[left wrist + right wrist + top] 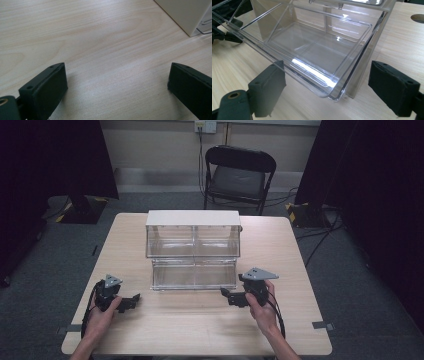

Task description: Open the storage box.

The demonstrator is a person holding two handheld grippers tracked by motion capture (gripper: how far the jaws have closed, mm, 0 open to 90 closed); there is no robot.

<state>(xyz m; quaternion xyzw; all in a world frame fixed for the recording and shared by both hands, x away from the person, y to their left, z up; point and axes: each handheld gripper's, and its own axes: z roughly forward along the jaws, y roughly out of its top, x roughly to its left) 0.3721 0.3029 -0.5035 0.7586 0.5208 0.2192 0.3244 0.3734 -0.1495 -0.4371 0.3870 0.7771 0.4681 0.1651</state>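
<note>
A two-tier cabinet (pixel 192 247) with a white top and clear plastic drawers stands in the middle of the wooden table (pixel 200 330). Its lower clear drawer (pixel 194 276) is pulled out toward me and holds nothing. My right gripper (pixel 226 294) is open, its jaws wide apart in front of the drawer's (pixel 312 52) near right corner, not touching it. My left gripper (pixel 134 299) is open above bare table (pixel 100 45), left of the cabinet's white side wall (pixel 187 12).
A black folding chair (pixel 237 175) stands beyond the table's far edge. Dark curtains hang at both sides, and cables run across the grey floor at the right. A round hole (pixel 418 18) marks the tabletop behind the cabinet.
</note>
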